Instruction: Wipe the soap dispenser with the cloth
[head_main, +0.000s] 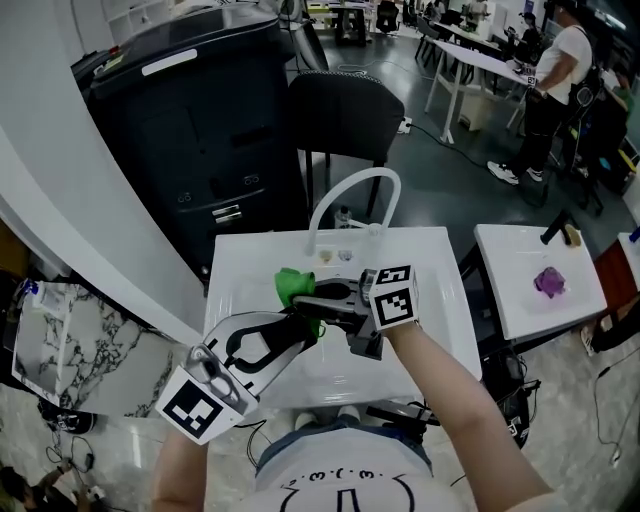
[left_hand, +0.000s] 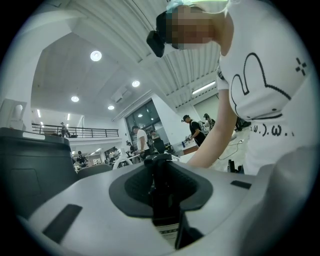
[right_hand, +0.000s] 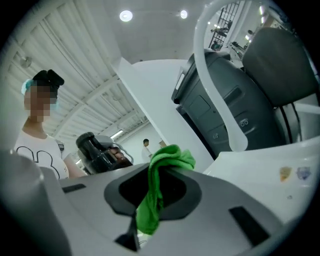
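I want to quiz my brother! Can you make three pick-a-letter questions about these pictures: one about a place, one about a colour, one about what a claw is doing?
1. Where is the cloth held? A over the white sink; B on a bed; C in a box.
2. What colour is the cloth? A red; B green; C blue.
3. The right claw is: A open and empty; B out of sight; C shut on the cloth.
Answers: 1 A, the head view shows it above the sink; 2 B, it is bright green; 3 C, its jaws pinch the cloth.
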